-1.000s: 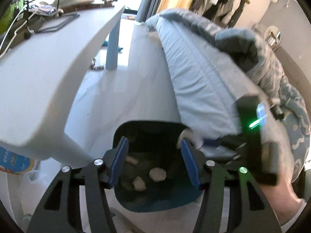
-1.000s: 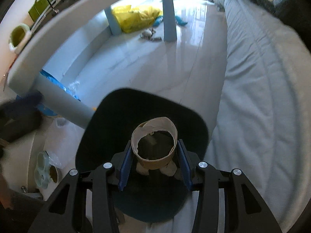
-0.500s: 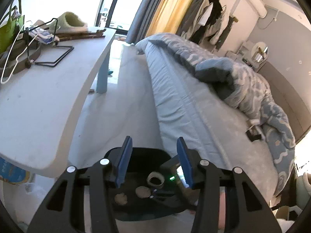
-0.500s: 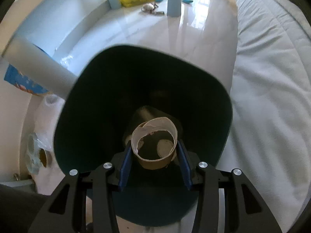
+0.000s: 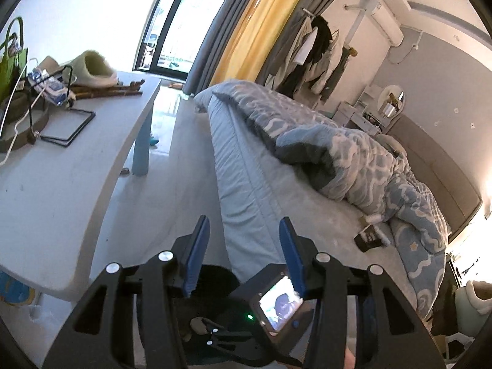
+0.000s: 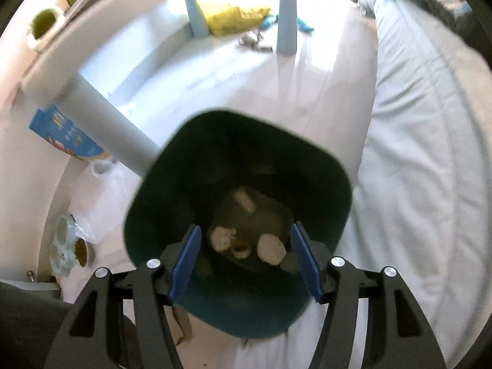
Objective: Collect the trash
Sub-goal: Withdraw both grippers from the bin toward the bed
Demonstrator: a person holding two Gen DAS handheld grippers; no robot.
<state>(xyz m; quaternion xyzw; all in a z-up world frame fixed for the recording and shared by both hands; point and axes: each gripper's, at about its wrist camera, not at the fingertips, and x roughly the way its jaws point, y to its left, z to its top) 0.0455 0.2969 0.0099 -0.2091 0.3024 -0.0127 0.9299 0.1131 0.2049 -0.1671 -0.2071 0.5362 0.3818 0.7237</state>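
Item: bin (image 6: 172, 184), dark green, on the floor between a table leg (image 6: 117, 132) and the bed (image 6: 415, 153), mouth facing up, rim wider than its base. Contents, at the bottom: two pale paper wads (image 6: 221, 238), a third oblong scrap farther back, and a tan cardboard roll (image 6: 240, 249) that showed only as a ring, open end toward the right camera, so its long axis ran down into the bin. Right gripper (image 6: 246, 227): pointed steeply down over the bin mouth, jaws just opened, spread wide, nothing between the blue pads and nothing touched. Left gripper (image 5: 244, 220): raised, aimed along the bed edge above table height, jaws just drawn closer yet apart by a modest gap, empty. Writing: a blue packet (image 6: 70, 135) under the table (image 5: 61, 184) bore print too blurred to read; a blue-and-white packet (image 5: 49, 87) on the tabletop likewise illegible. A lit screen on the back of the right gripper, seen from the left camera, showed a small picture, no legible text.
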